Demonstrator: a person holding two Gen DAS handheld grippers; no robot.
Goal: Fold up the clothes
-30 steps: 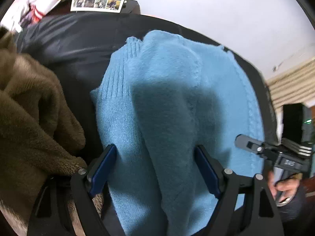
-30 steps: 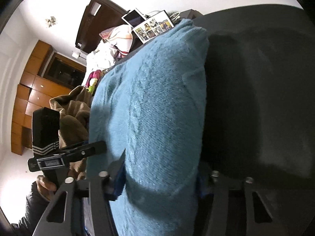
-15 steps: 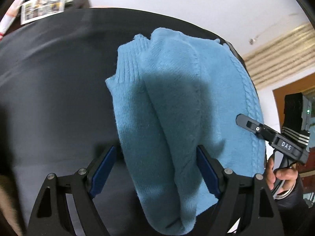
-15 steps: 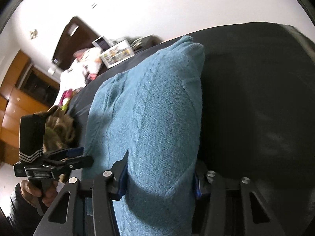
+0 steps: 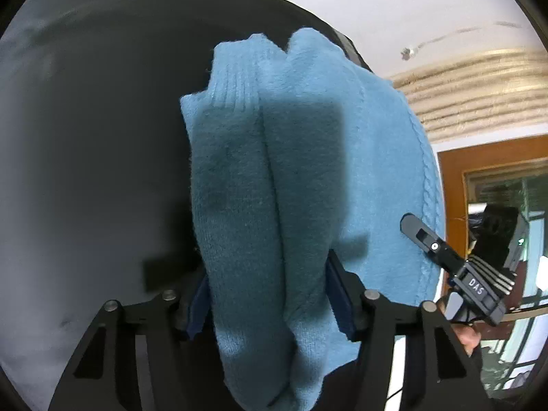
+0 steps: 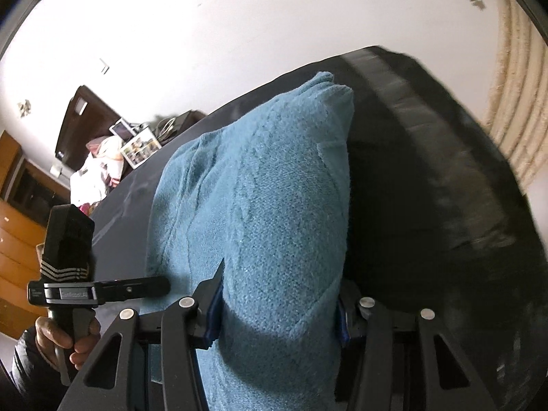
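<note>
I am gripping the folded blue sweater [image 5: 308,178] with both tools: my left gripper [image 5: 270,303] is clamping a thick bunched fold of it between its blue pads [image 5: 337,294], and my right gripper [image 6: 277,303] is pinching the opposite end the same way. The sweater is hanging between them over the dark bed surface [image 5: 85,137], its ribbed cuff [image 5: 236,78] pointing away from me. In the right wrist view I am seeing the left tool at the lower left, with a photo sheet [image 6: 141,146] far off on the bed.
</note>
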